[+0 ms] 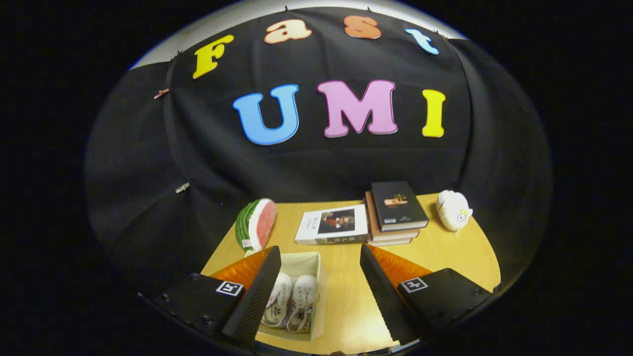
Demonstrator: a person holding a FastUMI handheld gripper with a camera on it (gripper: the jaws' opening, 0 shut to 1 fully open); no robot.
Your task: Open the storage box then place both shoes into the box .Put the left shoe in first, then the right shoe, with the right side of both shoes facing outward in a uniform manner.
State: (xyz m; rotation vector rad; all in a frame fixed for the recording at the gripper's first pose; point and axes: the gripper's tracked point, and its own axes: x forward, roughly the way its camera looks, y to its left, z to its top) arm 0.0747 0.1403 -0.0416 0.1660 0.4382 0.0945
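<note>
two wedge-shaped fingers (257,291) with ribbed inner faces at the lower middle of the frame, set wide apart, each on a dark screwed block bearing a square marker.

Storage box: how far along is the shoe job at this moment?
Done, apparently: the storage box is open, and both shoes lie side by side inside it. In hand: nothing; the gripper is open above the table. Left: nothing obvious, though which side faces outward can't be confirmed.
</note>
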